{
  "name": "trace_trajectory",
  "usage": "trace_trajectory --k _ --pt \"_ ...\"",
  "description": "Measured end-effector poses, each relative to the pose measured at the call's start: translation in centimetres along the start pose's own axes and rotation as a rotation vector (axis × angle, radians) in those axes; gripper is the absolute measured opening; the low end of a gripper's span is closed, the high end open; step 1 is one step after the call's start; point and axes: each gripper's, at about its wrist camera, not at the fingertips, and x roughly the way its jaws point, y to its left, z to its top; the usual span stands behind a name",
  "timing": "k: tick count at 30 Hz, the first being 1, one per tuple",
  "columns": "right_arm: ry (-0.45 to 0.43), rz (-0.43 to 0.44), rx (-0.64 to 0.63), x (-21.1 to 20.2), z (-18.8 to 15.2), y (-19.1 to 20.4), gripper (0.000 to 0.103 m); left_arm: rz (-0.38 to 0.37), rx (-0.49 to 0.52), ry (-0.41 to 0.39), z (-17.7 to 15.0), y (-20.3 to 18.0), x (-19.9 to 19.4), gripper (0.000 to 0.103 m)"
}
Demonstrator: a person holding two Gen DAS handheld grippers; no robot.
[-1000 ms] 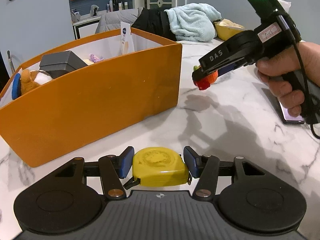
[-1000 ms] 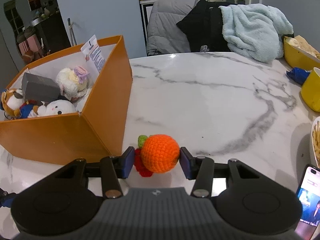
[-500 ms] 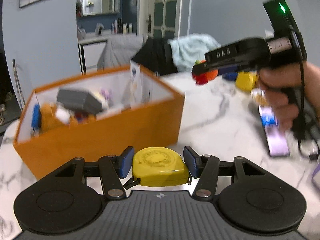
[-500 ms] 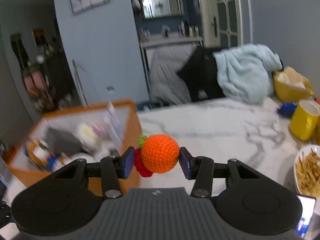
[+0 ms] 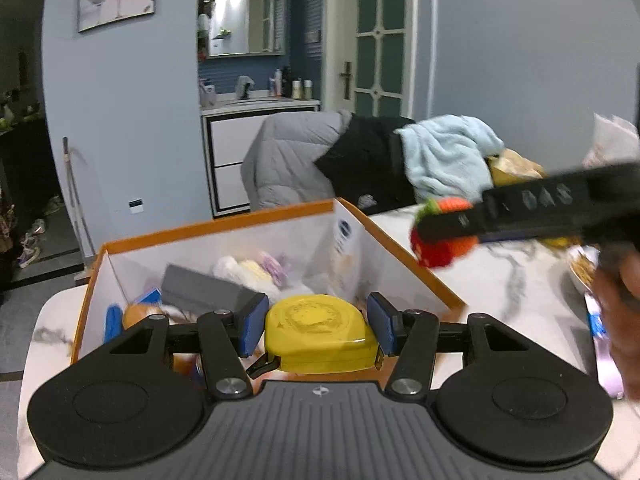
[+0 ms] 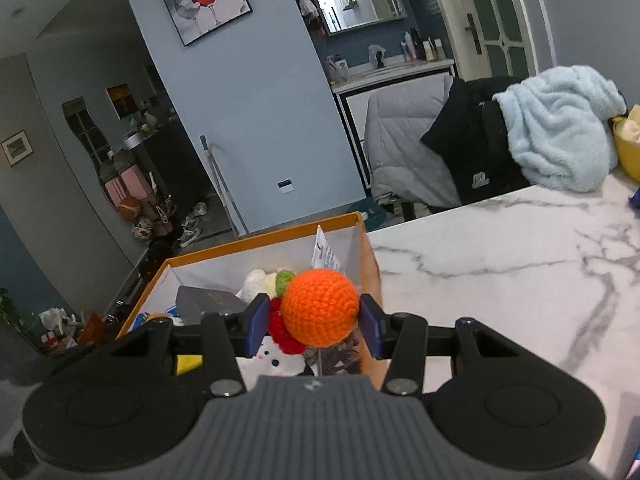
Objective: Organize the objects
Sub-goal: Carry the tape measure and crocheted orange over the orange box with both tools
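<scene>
My left gripper (image 5: 316, 330) is shut on a yellow tape measure (image 5: 320, 334) and holds it above the near side of the open orange box (image 5: 216, 224). My right gripper (image 6: 314, 322) is shut on a crocheted orange-and-red fruit toy (image 6: 318, 312) and holds it over the box's right end (image 6: 264, 240). In the left wrist view the right gripper (image 5: 448, 236) and the toy (image 5: 440, 250) hang blurred just right of the box's far corner. The box holds plush toys (image 5: 244, 272), a grey case (image 5: 200, 290) and a white card.
The box stands on a white marble table (image 6: 520, 264). A phone (image 5: 604, 360) and a snack plate (image 5: 582, 272) lie at the right. A yellow bowl (image 6: 628, 148) sits far right. Coats and a light-blue towel (image 6: 560, 136) hang on chairs behind the table.
Both grippers have risen from table height and moved over the orange box, each still holding its object. The right gripper moved left toward the box.
</scene>
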Motion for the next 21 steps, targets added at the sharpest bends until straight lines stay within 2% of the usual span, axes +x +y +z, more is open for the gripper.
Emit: trace_trajectory --k 5,11,21 --pt "0.046 0.026 0.069 2.3 0.5 -0.1 0.05 0.057 0.04 0.029 1.5 -0.1 3.2 0.064" --pt "0.069 0.014 0.064 3.5 0.4 0.5 0.05 0.136 0.127 0.077 1.0 -1.2 5.5 0.064" --pt "0.127 0.0 0.092 5.7 -0.9 -0.4 0.05 0.175 0.208 0.114 0.6 -2.2 7.2 0.064"
